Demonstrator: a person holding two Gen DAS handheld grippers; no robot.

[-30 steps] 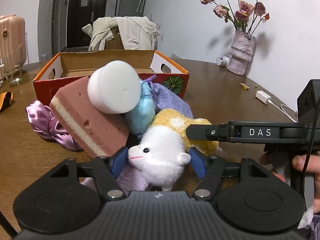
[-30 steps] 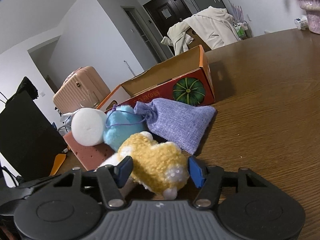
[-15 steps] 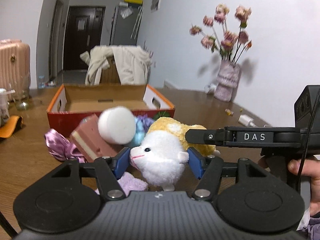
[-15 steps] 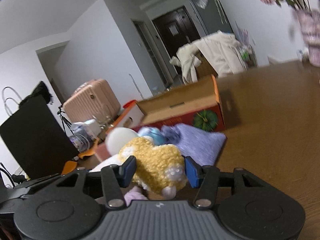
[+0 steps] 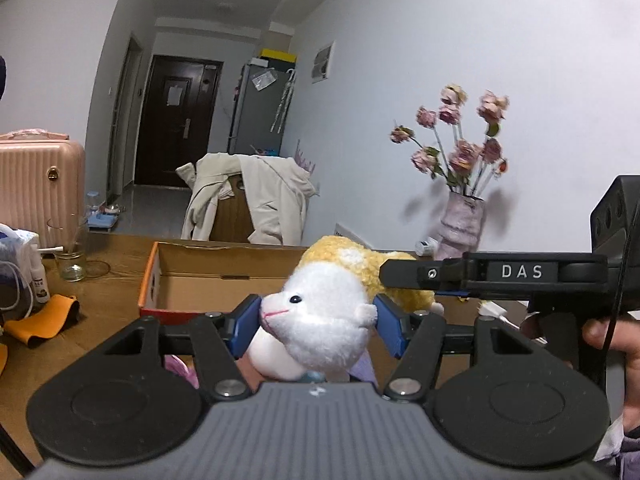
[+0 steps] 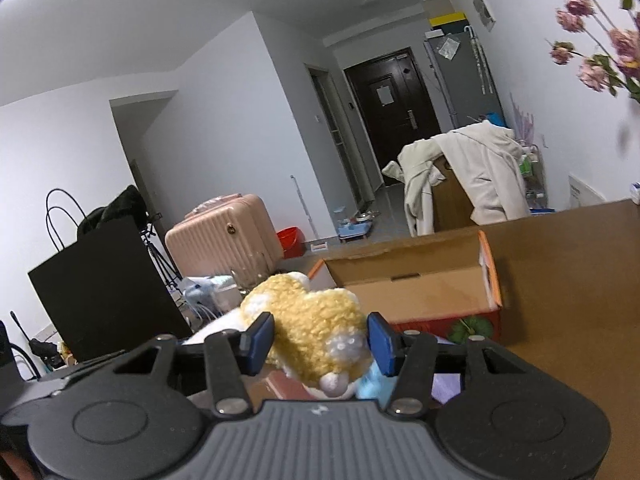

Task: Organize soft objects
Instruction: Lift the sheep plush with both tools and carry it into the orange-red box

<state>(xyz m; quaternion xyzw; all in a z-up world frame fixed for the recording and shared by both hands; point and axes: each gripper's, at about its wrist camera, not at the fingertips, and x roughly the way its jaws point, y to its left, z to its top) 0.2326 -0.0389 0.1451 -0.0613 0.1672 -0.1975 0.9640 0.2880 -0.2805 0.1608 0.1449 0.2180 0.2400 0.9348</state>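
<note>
A white plush lamb (image 5: 324, 304) sits between the blue pads of my left gripper (image 5: 319, 324), which is shut on its head. Beside it, a yellow woolly plush (image 6: 312, 320) is pinched by my right gripper (image 6: 319, 342), whose jaws are still closing on it. The two toys touch and both hang above the table. From the left wrist view, the right gripper's black finger (image 5: 500, 272) crosses over the yellow plush (image 5: 344, 256). The open orange cardboard box (image 5: 224, 286) lies just beyond. Under the grippers, a blue plush (image 6: 370, 384), a purple pouch (image 6: 448, 388) and a pink sponge (image 6: 280, 388) peek out.
A vase of dried roses (image 5: 460, 220) stands at the table's far right, with a white charger (image 5: 492, 310) nearby. A glass jar (image 5: 72, 256) and an orange cloth (image 5: 40, 320) lie at the left. A black paper bag (image 6: 100, 280) stands left of the box (image 6: 408, 280).
Both grippers have risen with their plush toys off the pile. The sponge, foam cylinder and pouches have dropped out of sight below, and the box now lies lower in view.
</note>
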